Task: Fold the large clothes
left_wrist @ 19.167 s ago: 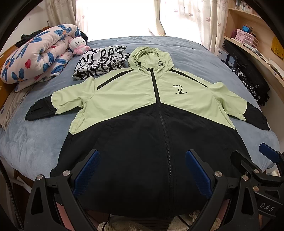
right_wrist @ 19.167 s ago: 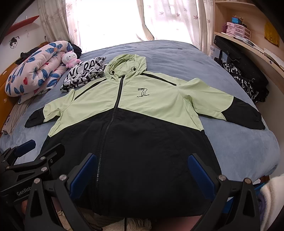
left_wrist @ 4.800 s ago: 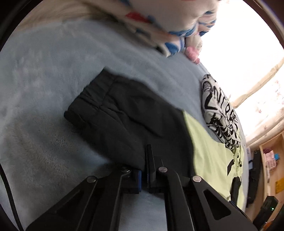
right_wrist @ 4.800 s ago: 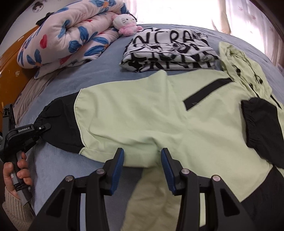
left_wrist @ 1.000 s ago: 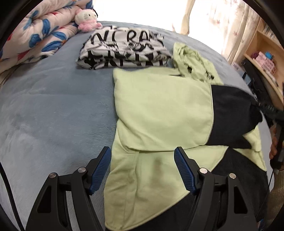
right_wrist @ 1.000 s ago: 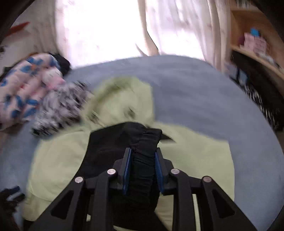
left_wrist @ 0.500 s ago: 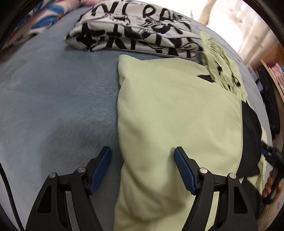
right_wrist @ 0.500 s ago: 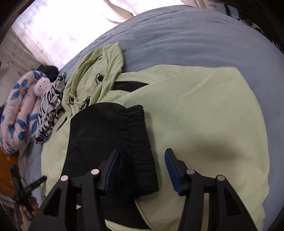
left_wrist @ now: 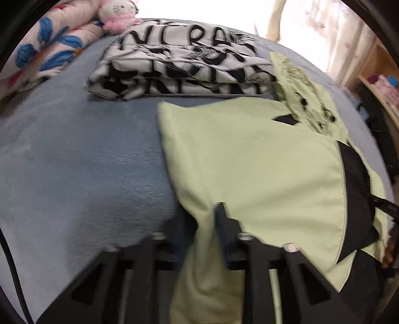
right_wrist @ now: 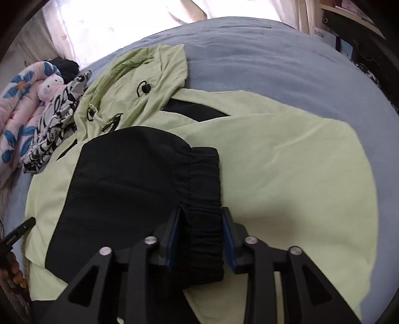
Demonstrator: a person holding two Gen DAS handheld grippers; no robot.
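A light green and black hooded jacket (left_wrist: 261,159) lies on the blue bed (left_wrist: 74,162) with both sleeves folded across its chest. My left gripper (left_wrist: 204,224) is shut on the jacket's folded left edge. In the right wrist view the jacket (right_wrist: 286,162) shows its hood at the top and a black cuff (right_wrist: 202,199) on top of the body. My right gripper (right_wrist: 200,224) is shut on that cuff, one jaw on each side of it.
A folded black-and-white printed garment (left_wrist: 184,62) lies just beyond the jacket's shoulder. A floral quilt (left_wrist: 42,49) and a pink plush toy (left_wrist: 117,15) sit at the far left. Wooden shelves (left_wrist: 379,82) stand on the right. Bare blue bed stretches left of the jacket.
My left gripper has closed on the jacket's folded left edge. My right gripper has closed from open onto the black cuff.
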